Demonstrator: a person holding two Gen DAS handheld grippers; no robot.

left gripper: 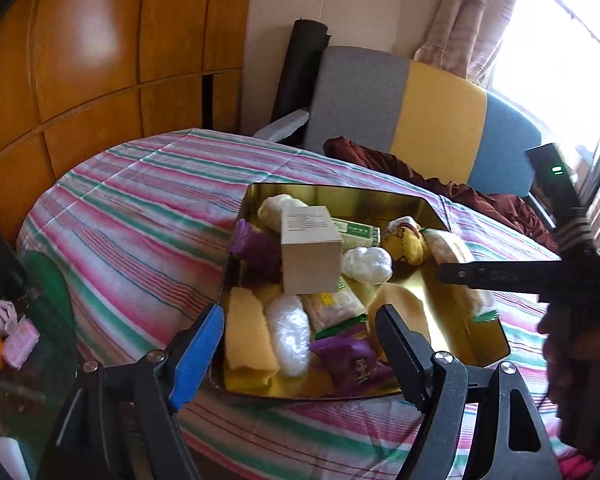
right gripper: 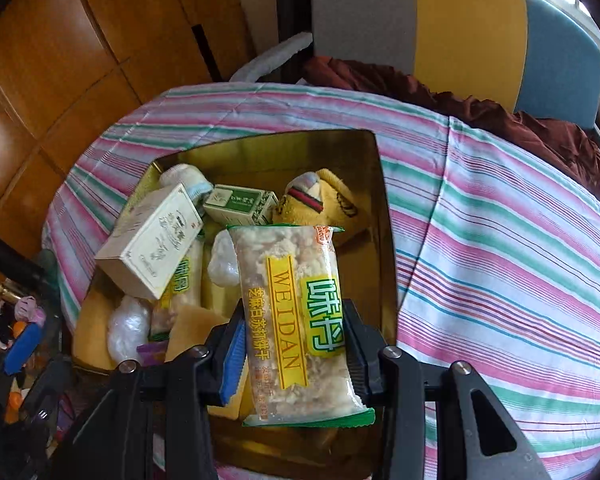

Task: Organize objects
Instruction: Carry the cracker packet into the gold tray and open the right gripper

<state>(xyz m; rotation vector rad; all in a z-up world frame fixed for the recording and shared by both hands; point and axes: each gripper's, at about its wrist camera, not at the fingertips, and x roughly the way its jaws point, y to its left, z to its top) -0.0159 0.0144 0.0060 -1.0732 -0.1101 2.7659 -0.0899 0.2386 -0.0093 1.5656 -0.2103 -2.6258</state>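
Note:
A gold metal tin [left gripper: 380, 200] [right gripper: 380, 208] sits on the striped cloth, full of snacks. In it are a tan box [left gripper: 310, 256] [right gripper: 152, 240], a green box [left gripper: 358, 234] [right gripper: 240, 202], purple packets [left gripper: 352, 360], white wrapped lumps [left gripper: 366, 264], yellow cloths [left gripper: 248, 332] and a yellow plush [left gripper: 404, 242] [right gripper: 328, 200]. My right gripper [right gripper: 296, 344] is shut on a WEIDAN cracker packet [right gripper: 296, 320] and holds it over the tin's right part; it shows in the left wrist view [left gripper: 460, 268] too. My left gripper [left gripper: 296, 344] is open and empty over the tin's near edge.
The striped tablecloth [left gripper: 140, 208] [right gripper: 500, 240] covers a round table. A grey, yellow and blue chair [left gripper: 420, 112] [right gripper: 460, 20] with a maroon cloth [left gripper: 440, 176] stands behind. A glass side table [left gripper: 32, 340] at the left holds an orange and pink items. Wooden panels [left gripper: 80, 60] line the left wall.

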